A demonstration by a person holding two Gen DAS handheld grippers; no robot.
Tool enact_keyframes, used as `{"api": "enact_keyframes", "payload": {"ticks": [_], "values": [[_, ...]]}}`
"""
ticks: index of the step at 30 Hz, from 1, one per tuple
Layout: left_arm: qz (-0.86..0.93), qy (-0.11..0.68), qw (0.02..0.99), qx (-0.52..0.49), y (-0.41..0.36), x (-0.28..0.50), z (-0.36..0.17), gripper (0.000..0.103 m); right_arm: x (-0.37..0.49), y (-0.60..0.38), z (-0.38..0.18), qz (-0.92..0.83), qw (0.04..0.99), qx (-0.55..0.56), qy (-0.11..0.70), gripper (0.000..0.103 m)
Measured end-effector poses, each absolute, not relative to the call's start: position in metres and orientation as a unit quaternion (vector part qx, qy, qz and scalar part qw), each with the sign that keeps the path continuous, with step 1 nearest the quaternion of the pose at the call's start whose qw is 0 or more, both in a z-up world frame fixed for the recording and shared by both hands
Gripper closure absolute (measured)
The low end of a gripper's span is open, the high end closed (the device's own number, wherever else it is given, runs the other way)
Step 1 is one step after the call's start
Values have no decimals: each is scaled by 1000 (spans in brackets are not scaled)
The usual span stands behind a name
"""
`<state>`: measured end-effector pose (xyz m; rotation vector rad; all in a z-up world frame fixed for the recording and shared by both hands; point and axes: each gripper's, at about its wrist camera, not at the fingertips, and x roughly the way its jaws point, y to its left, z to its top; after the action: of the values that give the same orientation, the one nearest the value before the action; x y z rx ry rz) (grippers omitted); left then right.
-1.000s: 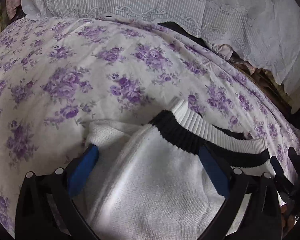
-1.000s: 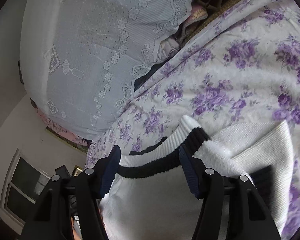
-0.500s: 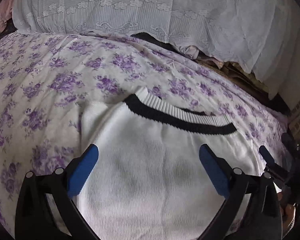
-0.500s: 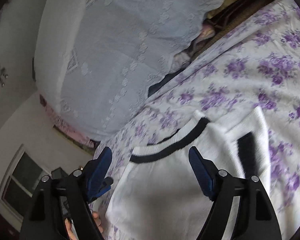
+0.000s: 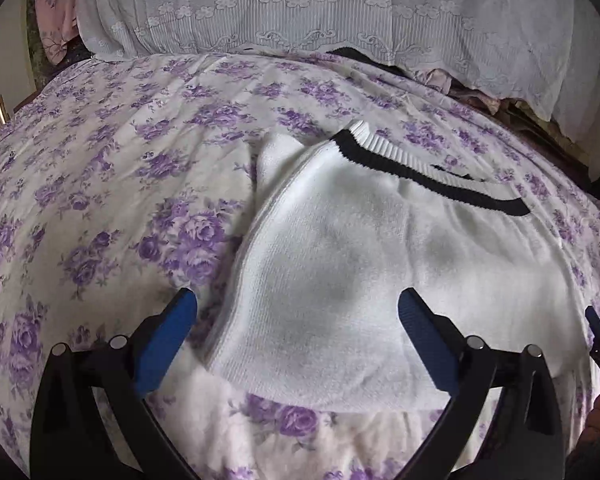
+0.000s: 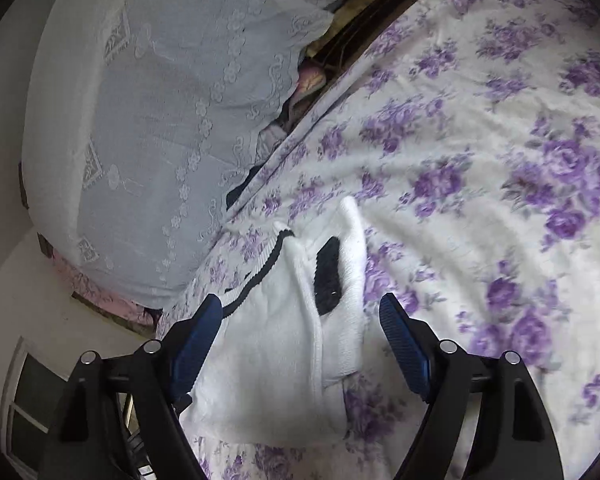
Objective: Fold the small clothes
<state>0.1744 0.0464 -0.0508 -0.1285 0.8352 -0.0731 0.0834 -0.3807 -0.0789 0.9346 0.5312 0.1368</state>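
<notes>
White sweater [image 5: 340,264] flat mid-bedspread [image 5: 100,184], collar toward far edge, long axis fore-aft; left gripper [image 5: 296,320] gaping, empty; right gripper [image 6: 300,320] just opened wide, nothing pinched; sweater ahead of both.

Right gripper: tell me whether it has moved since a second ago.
Yes. The right gripper has backed away from the white sweater: its black-striped hem, earlier level with the fingers, now lies ahead of them, and the jaws have opened off it.
</notes>
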Motion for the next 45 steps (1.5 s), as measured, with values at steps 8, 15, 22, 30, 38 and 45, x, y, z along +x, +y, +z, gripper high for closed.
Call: {"api": "enact_keyframes", "payload": {"ticks": [8,15,22,30,38,45], "values": [[-79,384,917,-77,1,168,-16,5,84,-383,-84,68,855,439,269,21],[-78,418,902,-70,-37,196,-46,5,99,-376,-87,81,860,416,283,21],[-66,416,906,-44,-39,208,-57,5,134,-362,-92,78,865,384,313,21],[-55,428,901,27,-75,236,-72,4,174,-358,-101,81,863,370,334,52],[-45,415,908,47,-82,236,-76,4,176,-349,-100,101,865,358,336,50],[-68,405,912,13,-73,227,-67,5,166,-347,-88,102,875,360,308,66]]}}
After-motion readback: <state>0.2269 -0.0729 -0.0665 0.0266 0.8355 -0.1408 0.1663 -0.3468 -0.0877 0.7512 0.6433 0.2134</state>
